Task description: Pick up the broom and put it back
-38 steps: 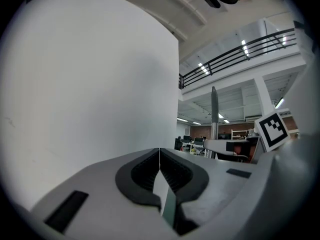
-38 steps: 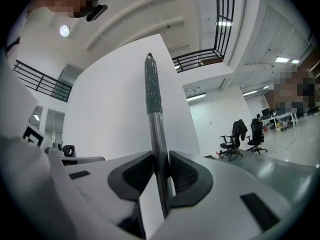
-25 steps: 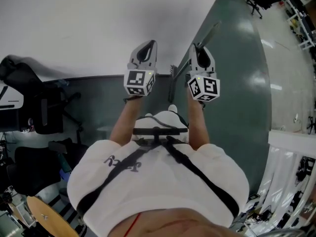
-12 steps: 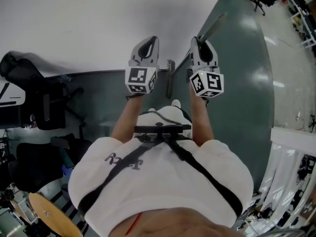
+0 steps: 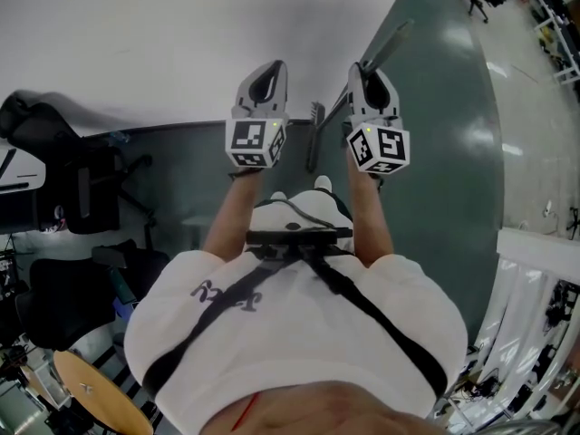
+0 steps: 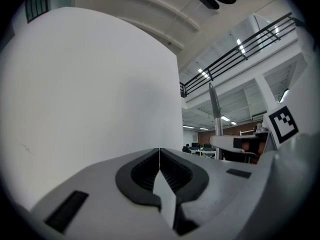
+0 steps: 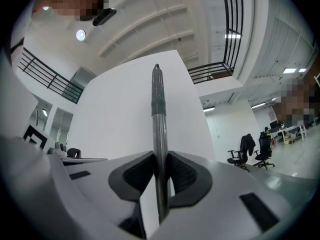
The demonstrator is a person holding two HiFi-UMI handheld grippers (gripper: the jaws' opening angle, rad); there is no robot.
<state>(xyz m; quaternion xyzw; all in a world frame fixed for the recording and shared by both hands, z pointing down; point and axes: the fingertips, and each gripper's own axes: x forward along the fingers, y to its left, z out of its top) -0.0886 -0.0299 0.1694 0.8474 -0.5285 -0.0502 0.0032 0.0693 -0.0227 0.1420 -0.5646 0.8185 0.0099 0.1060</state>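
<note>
One broom (image 7: 158,109) in right gripper (image 7: 160,160)

Left gripper (image 6: 159,155) jaws together; right gripper (image 7: 160,160) jaws clamping broom (image 7: 158,109)

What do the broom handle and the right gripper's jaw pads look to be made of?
The broom handle is likely a metal tube: smooth grey with a lengthwise highlight. Its darker end sleeve looks like plastic or rubber. The pads of the right gripper are probably rubber: matte, dark and finely ribbed.
</note>
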